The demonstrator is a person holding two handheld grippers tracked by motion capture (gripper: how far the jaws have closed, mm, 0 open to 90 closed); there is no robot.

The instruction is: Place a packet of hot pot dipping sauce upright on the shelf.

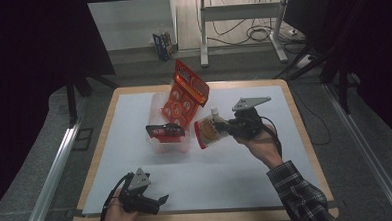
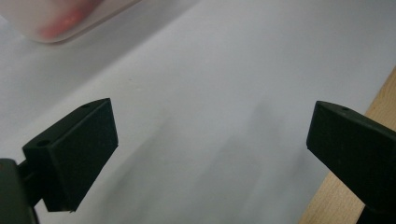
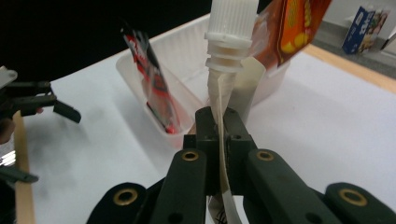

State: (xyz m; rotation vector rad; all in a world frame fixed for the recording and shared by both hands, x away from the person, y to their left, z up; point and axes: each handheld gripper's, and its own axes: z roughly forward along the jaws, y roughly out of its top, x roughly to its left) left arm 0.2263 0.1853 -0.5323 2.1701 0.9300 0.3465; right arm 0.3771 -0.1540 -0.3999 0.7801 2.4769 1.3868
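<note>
White sheet (image 1: pixel 227 174) over wooden table (image 1: pixel 305 135); grey floor beyond. Right gripper (image 1: pixel 224 128) clamped on pouch (image 1: pixel 209 131) beside tub (image 1: pixel 171 141). Left gripper (image 1: pixel 160 201) agape, holding nothing.

one spouted pouch (image 1: pixel 208 132), two red packets (image 1: pixel 186 93), one clear tub (image 1: pixel 158 142).

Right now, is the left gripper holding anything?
No, the left gripper has its black jaws wide apart over the white table sheet, nothing between them.
</note>
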